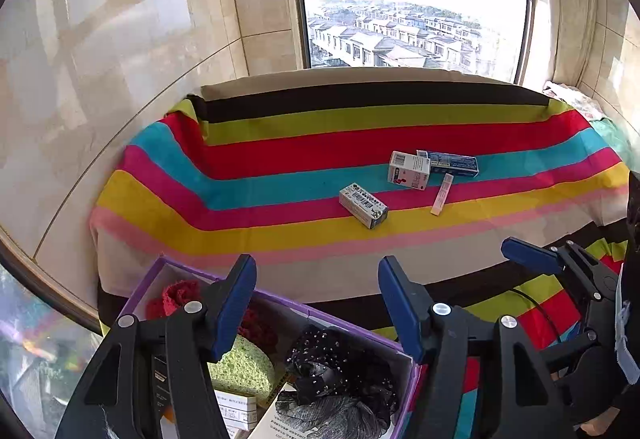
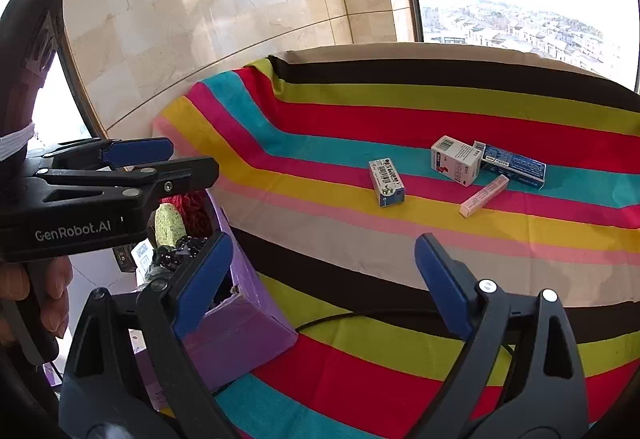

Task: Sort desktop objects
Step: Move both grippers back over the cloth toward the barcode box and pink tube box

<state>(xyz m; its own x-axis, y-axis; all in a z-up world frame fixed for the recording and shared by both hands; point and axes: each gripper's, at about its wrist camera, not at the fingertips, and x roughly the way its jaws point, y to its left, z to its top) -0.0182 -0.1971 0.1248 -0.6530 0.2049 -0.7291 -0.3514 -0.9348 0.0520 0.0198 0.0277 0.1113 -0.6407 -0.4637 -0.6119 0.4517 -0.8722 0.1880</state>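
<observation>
A desk draped in a striped cloth [image 1: 280, 159] stands against a tiled wall and a window. Toward its far right part lie four small packages close together: a grey-and-white box [image 1: 363, 205] on its side nearest the front, a white box with red print [image 1: 409, 171] just behind it, a blue box [image 1: 454, 162] touching the back of the white one, and a slim pink box [image 1: 441, 194] lying just in front of those two. At the desk's near left corner sits a purple box [image 1: 148, 287] holding a green sponge [image 1: 244, 363], red knitted stuff [image 1: 176, 297], a black studded fabric [image 1: 336, 359] and some small cartons. The left gripper [image 1: 318, 303] hangs above this purple box, its jaws open and empty. The right gripper [image 2: 324, 283], just to its right, holds its jaws wide open over the cloth, nothing between them.
</observation>
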